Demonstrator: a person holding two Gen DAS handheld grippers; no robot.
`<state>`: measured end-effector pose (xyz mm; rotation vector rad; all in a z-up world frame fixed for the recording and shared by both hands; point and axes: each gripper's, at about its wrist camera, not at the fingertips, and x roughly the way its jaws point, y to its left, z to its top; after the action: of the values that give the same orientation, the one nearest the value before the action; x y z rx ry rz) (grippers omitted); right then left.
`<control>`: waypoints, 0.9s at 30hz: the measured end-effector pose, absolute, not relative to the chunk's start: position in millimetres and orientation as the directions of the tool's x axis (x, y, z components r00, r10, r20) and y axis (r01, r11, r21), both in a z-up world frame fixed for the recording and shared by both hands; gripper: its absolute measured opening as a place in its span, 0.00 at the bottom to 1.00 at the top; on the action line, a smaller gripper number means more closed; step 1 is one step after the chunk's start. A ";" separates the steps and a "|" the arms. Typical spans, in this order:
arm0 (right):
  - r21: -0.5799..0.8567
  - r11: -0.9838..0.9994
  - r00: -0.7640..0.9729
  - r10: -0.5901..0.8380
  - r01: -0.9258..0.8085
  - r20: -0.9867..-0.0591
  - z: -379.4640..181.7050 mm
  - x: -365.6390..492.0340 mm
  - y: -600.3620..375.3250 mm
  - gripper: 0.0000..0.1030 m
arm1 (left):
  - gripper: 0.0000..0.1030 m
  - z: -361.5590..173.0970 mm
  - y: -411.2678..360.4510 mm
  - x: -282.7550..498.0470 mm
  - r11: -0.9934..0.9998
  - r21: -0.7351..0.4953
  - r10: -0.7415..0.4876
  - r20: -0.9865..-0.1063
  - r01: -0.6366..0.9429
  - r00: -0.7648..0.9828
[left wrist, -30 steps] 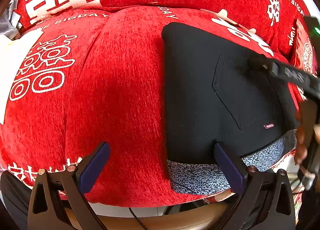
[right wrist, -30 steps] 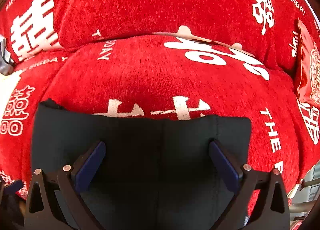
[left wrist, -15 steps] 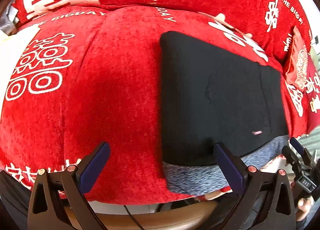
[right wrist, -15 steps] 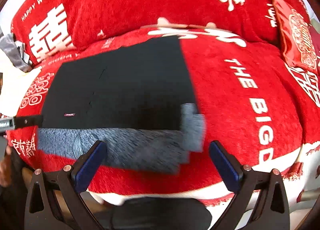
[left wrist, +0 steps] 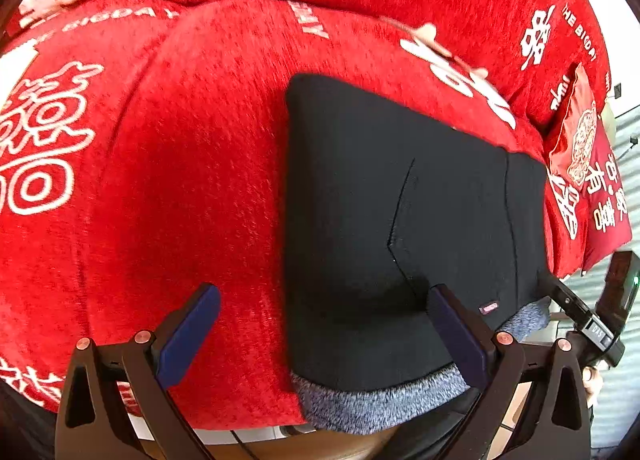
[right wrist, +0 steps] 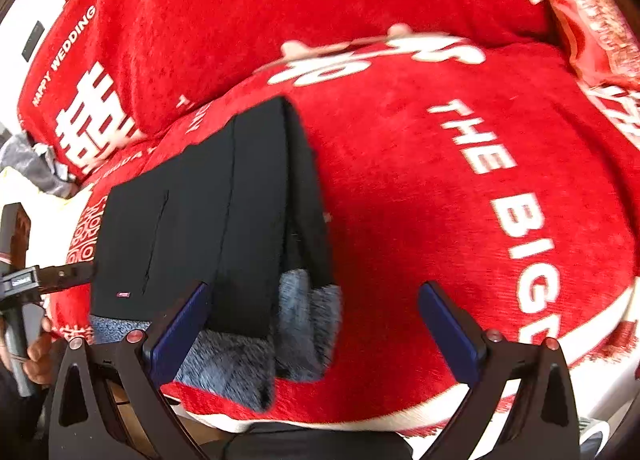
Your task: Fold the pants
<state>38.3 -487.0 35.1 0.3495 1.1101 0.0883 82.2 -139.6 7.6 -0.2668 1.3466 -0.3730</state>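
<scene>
pants (left wrist: 400, 228): black, folded into a compact block with the grey fleecy lining (left wrist: 372, 408) showing along the near edge; they lie on the red sofa cover (left wrist: 180, 180), at the front of the seat cushion
fold state: by the look of it the folding is nearly or wholly done; in the right wrist view the layers (right wrist: 292, 220) on the right side stand slightly stepped, and the lining sticks out past the black cloth at the front
step in hand: judged to be a last check or tidying of the block
how to do it well: if a further tuck is wanted, take the loose right-hand layers together near the front corner, keep the pinch shallow so only the pants are caught and not the plush cover, and lay the edge flush over the lower layer; press flat from the middle outward so the stack does not slide on the soft cushion
left gripper (left wrist: 324, 324): spread wide, holding nothing; it hovers at the near edge, the pants' left border lying between its fingers, the right finger over the black cloth
right gripper (right wrist: 312, 324): spread wide, empty; the front right corner of the pants and the protruding lining lie between its fingers, nearer the left one
contact: I cannot tell whether either finger touches the cloth
</scene>
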 end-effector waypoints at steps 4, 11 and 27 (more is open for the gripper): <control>0.452 0.888 0.335 0.402 0.086 -0.852 3.2 54.8 -456.6 1.00 | 1.00 -4.9 -152.5 85.8 0.884 -0.458 -0.467 -0.871 0.095 0.151; 0.412 0.907 0.386 0.353 0.081 -0.853 2.6 54.1 -444.5 1.00 | 1.00 -5.7 -179.4 93.6 0.897 -0.419 -0.439 -0.881 0.137 0.178; 0.236 0.968 0.486 0.249 -0.089 -0.838 73.8 33.2 -384.2 0.51 | 0.48 21.0 -162.7 93.4 0.845 -0.469 -0.517 -0.839 0.256 0.171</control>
<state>33.2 -384.2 73.8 0.1692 1.0448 0.2066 93.4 -162.7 21.0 -0.2408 1.2881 -0.5565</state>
